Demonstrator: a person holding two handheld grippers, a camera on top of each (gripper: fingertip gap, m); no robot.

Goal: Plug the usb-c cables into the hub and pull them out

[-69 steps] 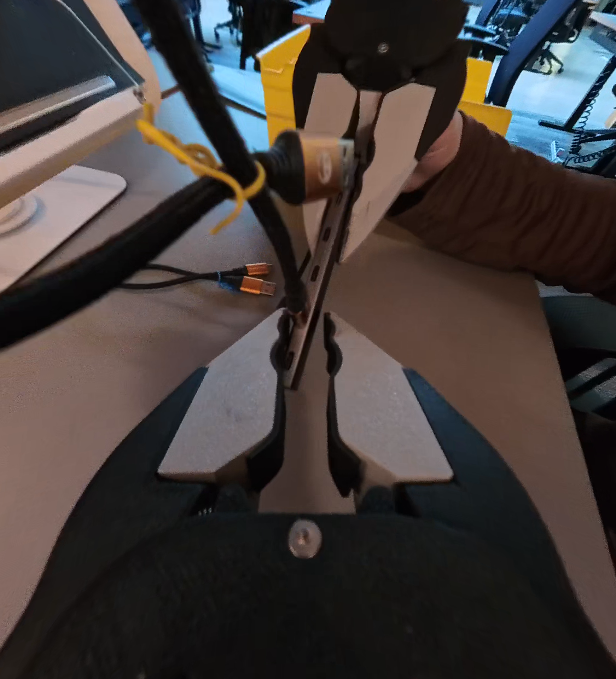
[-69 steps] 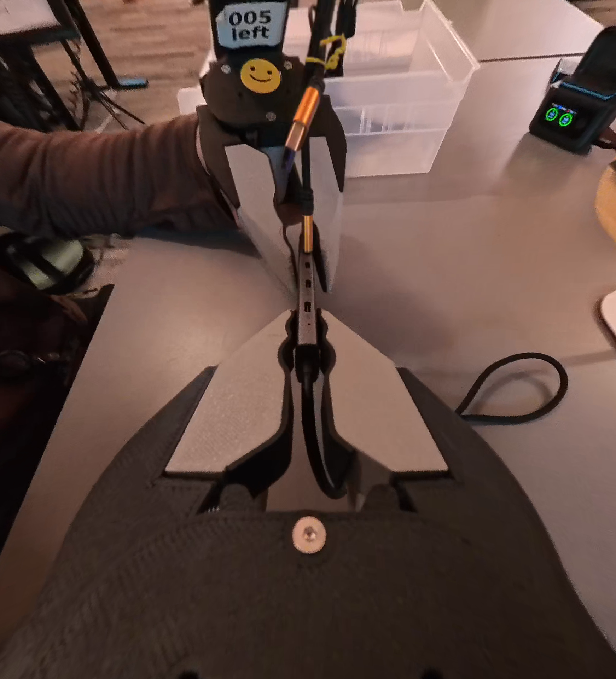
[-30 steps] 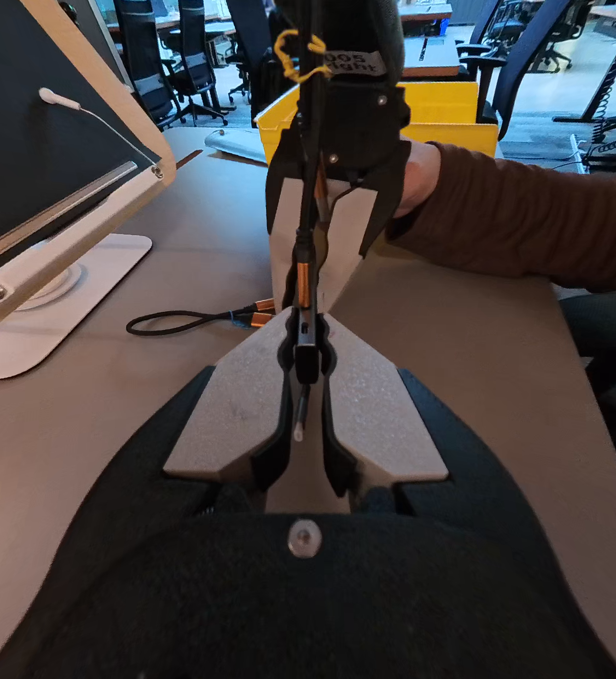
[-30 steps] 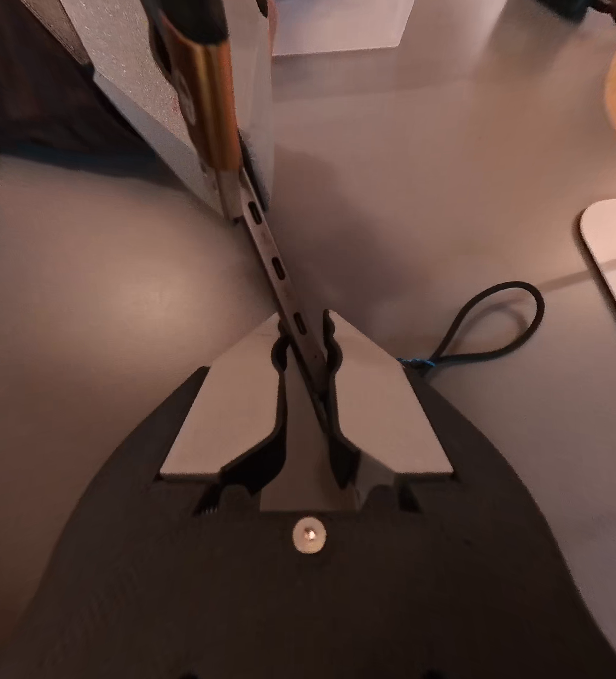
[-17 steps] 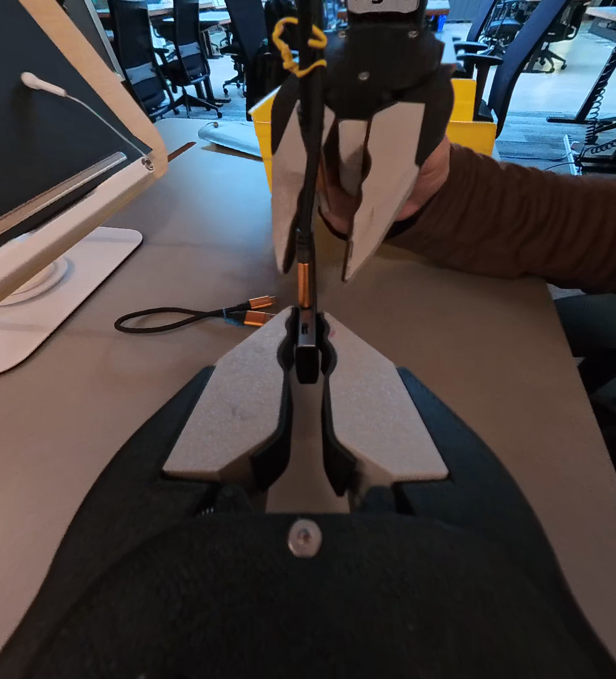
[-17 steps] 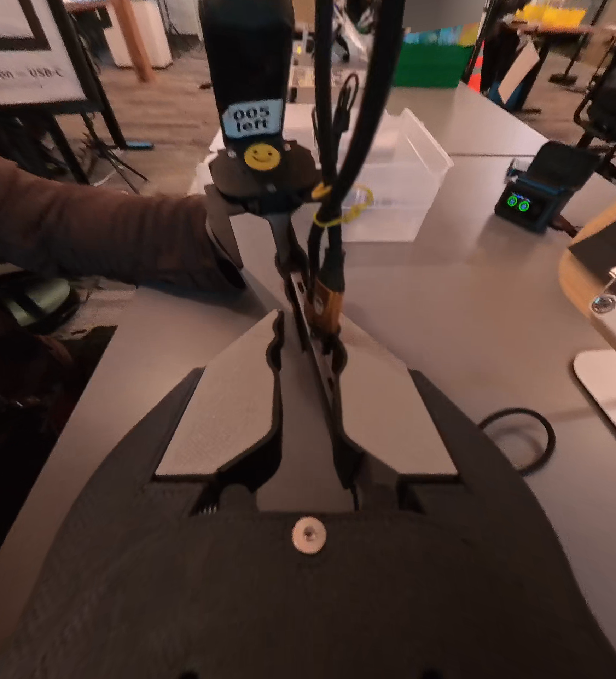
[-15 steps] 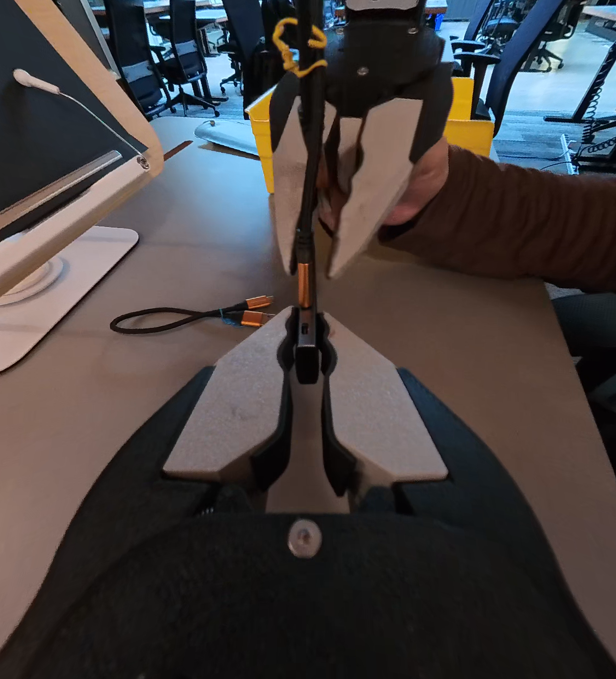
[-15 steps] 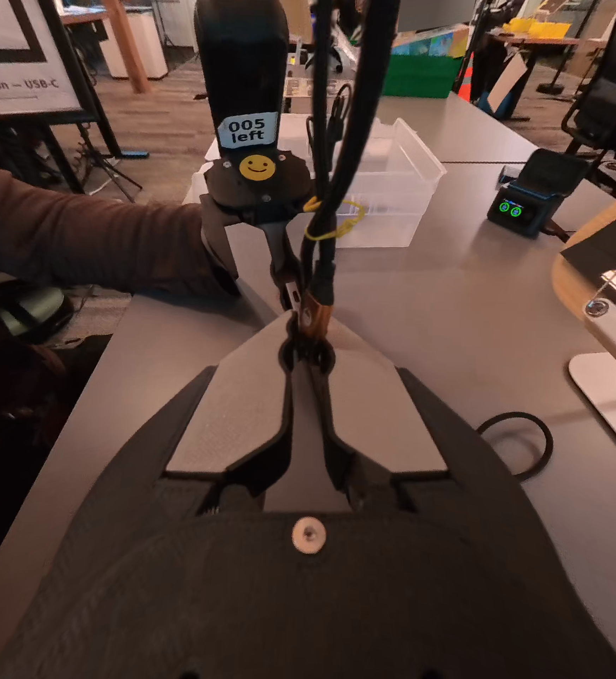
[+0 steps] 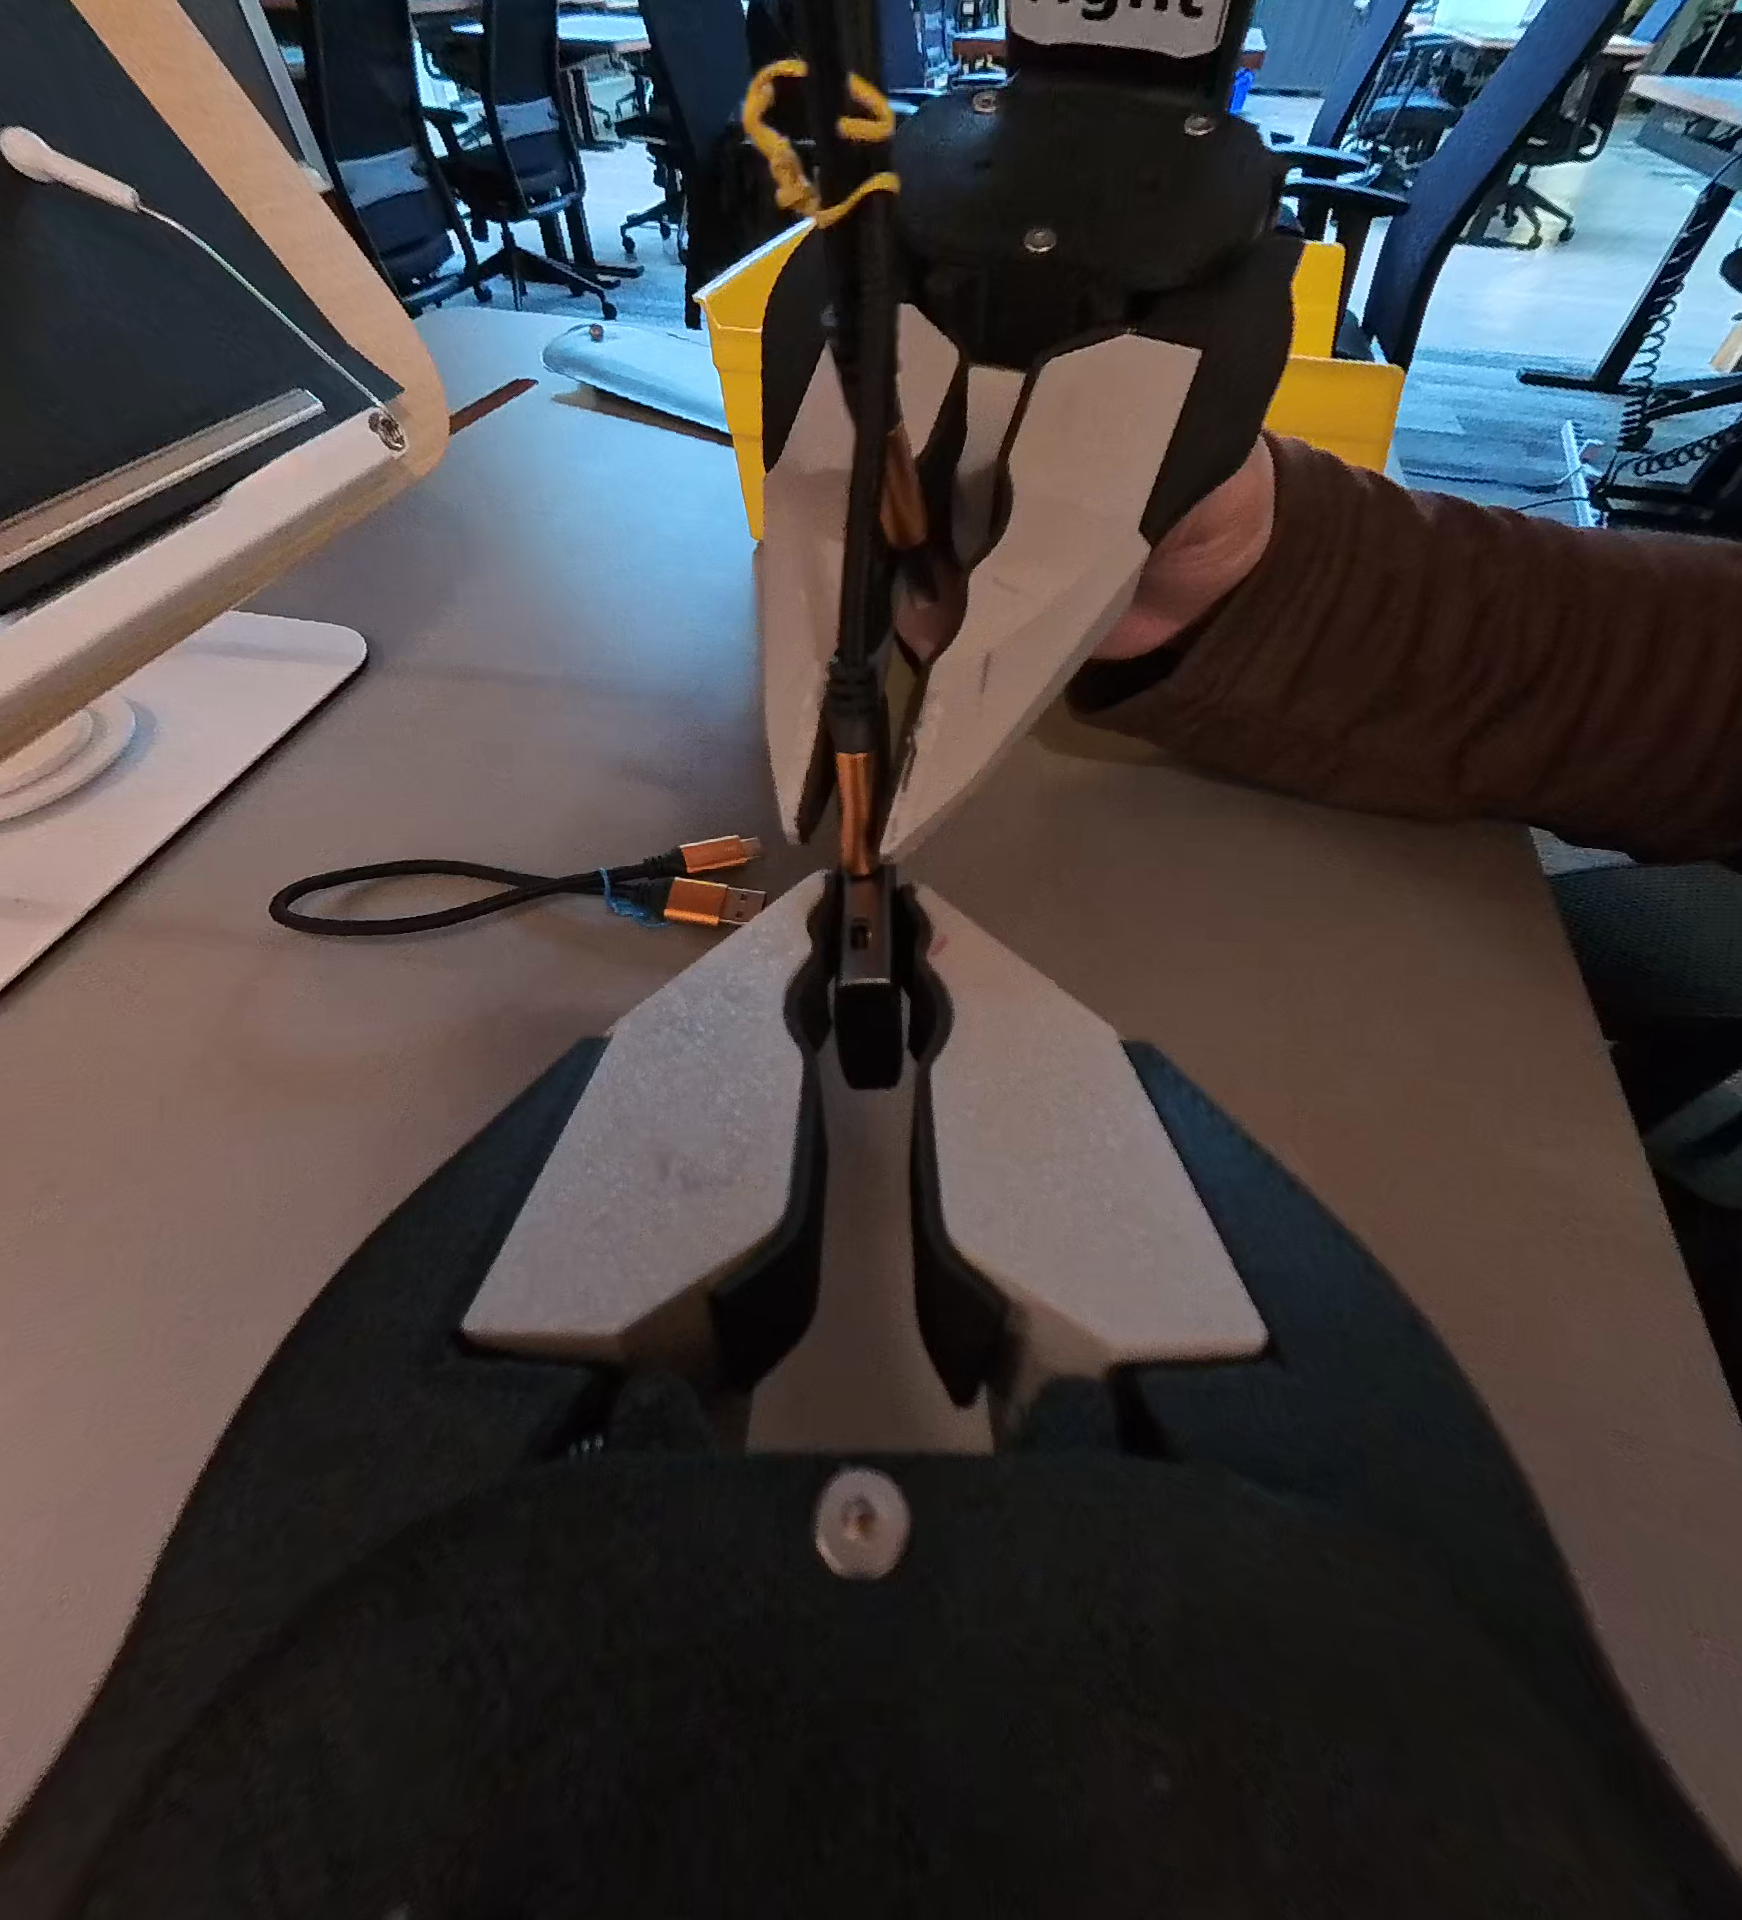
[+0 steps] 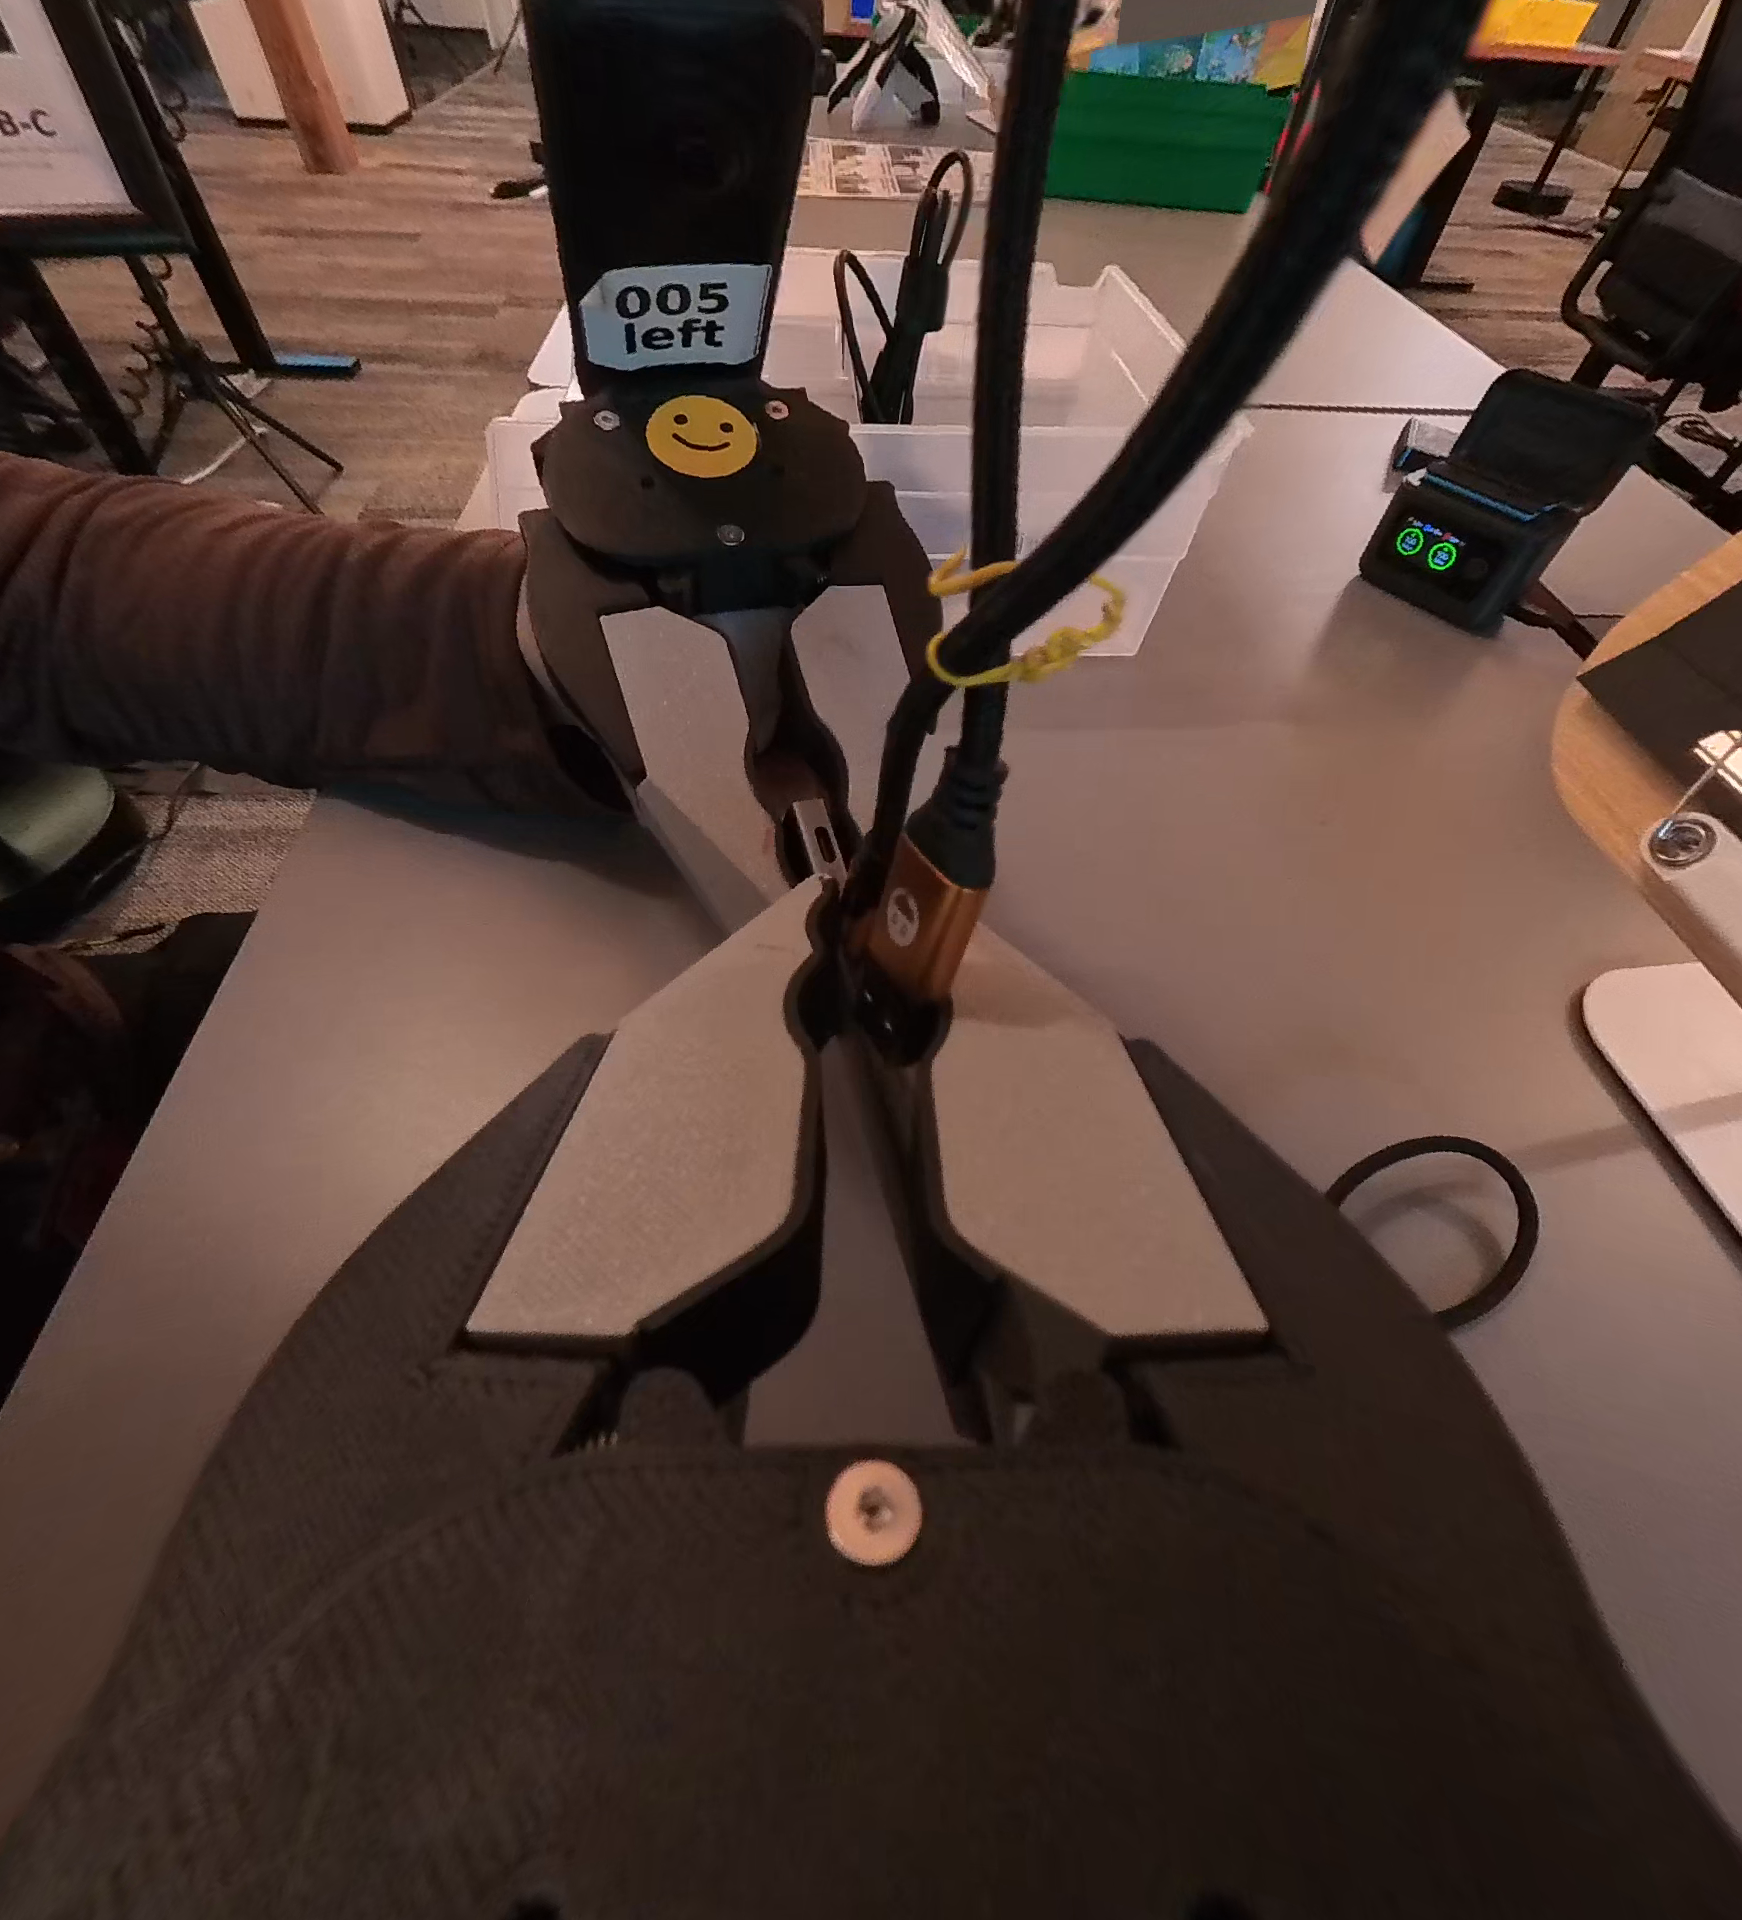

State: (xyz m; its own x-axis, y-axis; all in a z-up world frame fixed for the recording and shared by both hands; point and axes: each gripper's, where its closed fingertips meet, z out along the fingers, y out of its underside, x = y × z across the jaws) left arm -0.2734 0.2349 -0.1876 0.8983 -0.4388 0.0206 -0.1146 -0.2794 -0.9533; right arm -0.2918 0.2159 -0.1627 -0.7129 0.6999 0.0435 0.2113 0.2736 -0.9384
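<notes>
My left gripper (image 9: 867, 914) is shut on the slim dark hub (image 9: 865, 971), held edge-on above the table. My right gripper (image 10: 872, 935) is shut on the orange-barrelled USB-C plug (image 10: 924, 925) of a black cable (image 10: 997, 416) that runs upward, bound by a yellow tie (image 10: 1033, 644). In the left wrist view the right gripper (image 9: 851, 831) points down at the hub and the plug (image 9: 854, 810) meets the hub's top end. I cannot tell if it is seated. In the right wrist view the left gripper (image 10: 810, 878) faces me, with the hub's port end (image 10: 813, 831) showing.
A second black cable with two orange plugs (image 9: 701, 883) lies on the grey table (image 9: 1210, 987); its loop (image 10: 1428, 1226) shows at right. A monitor on a white stand (image 9: 119, 468) stands nearby. A yellow bin (image 9: 1345, 395), a clear plastic box (image 10: 1054, 457) and a small black device (image 10: 1469, 540) stand behind. Less than 4 cm separates the two grippers' tips.
The right gripper swung up from a steep downward pose to face the left gripper, then closed in on the hub with the plug. The left gripper kept hold of the hub.
</notes>
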